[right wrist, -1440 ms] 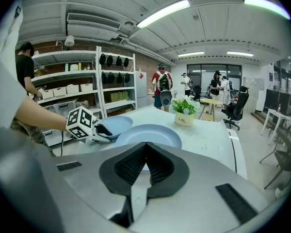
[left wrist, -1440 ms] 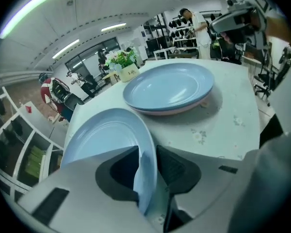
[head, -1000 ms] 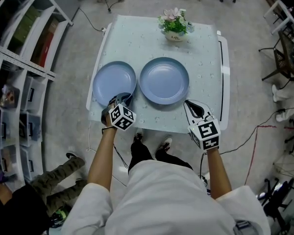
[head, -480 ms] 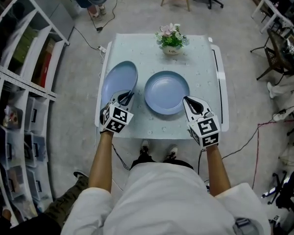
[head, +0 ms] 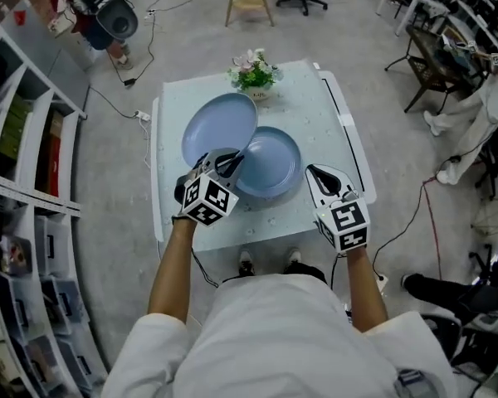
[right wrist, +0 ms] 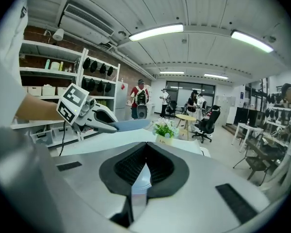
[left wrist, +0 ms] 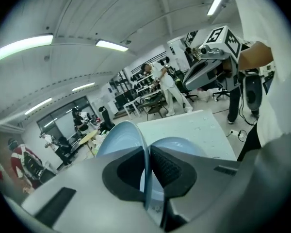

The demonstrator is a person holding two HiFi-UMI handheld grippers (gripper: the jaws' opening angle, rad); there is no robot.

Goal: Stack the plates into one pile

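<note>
**Surfaces as I read them**

The held plate [head: 220,127] and the lower plate [head: 275,162] both look smooth and pale blue with a soft sheen; ceramic or plastic, I cannot tell. The table [head: 325,114] wears a smooth, faintly speckled cover. On my left gripper [head: 232,162] and right gripper [head: 313,172], the shells read as matt grey plastic and the pads [left wrist: 167,166] as black ribbed rubber. My sleeves [head: 149,351] are white cloth.

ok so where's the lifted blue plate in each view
head view: lifted plate left of centre, tilted, in the left claw
left gripper view: lifted plate low centre, edge-on between the jaws
right gripper view: lifted plate just left of the flowers
shared landmark: the white table
</note>
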